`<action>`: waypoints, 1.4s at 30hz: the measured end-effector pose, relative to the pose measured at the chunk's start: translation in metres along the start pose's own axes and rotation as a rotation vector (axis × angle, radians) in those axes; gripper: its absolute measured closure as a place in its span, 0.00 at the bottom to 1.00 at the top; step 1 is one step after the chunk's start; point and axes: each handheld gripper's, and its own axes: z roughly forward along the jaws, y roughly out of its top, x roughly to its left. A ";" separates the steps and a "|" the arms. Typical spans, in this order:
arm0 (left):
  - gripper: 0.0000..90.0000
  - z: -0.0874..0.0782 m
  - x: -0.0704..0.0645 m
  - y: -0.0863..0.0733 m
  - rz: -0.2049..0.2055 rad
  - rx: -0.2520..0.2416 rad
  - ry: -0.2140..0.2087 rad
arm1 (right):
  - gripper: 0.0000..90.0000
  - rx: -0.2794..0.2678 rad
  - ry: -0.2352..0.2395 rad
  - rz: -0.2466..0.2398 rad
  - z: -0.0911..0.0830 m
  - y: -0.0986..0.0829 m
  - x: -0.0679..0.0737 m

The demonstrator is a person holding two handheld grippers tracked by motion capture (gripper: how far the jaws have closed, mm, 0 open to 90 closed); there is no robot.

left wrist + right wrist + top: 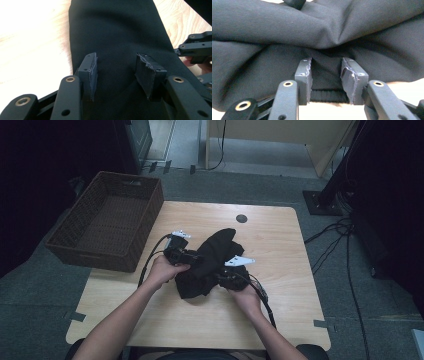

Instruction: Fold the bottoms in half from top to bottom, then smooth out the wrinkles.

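Two tongs [116, 75] [325, 80] straddle black cloth [212, 257].

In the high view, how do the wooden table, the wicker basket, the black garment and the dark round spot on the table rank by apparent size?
Largest to smallest:
1. wooden table
2. wicker basket; it lies farther from the camera, so its true size is less sure
3. black garment
4. dark round spot

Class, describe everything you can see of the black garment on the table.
The black garment is plain, matte woven cloth, bunched and creased into a heap near the middle of the wooden table. A ribbed hem shows at one edge. The left gripper and right gripper meet it from opposite sides, jaws apart, with cloth between them.
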 end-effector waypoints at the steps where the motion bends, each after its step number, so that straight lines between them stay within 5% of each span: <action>1: 0.58 0.000 0.002 0.001 -0.003 0.004 0.007 | 0.68 -0.011 -0.004 -0.013 0.007 0.002 -0.003; 8: 0.54 -0.002 0.005 0.003 -0.014 -0.004 0.002 | 0.67 -0.021 0.027 0.037 0.012 0.013 -0.007; 10: 0.55 -0.002 0.004 0.002 -0.015 0.001 -0.009 | 0.68 -0.009 0.019 0.006 0.012 0.011 -0.007; 18: 0.56 -0.001 -0.005 -0.003 -0.014 0.007 -0.036 | 0.68 -0.036 0.008 0.017 0.021 0.010 -0.003; 21: 0.56 0.001 -0.013 -0.007 0.022 0.019 -0.034 | 0.68 -0.055 0.001 0.020 0.027 0.010 0.002; 28: 0.56 -0.001 -0.015 -0.014 0.019 0.013 -0.046 | 0.65 -0.059 0.036 0.051 0.010 0.018 -0.008; 34: 0.56 -0.001 -0.018 -0.019 0.053 0.029 -0.030 | 0.65 -0.138 -0.009 0.079 -0.015 0.038 -0.028; 42: 0.55 0.000 -0.019 -0.022 0.053 0.029 -0.032 | 0.69 -0.157 -0.030 0.068 -0.004 0.070 -0.035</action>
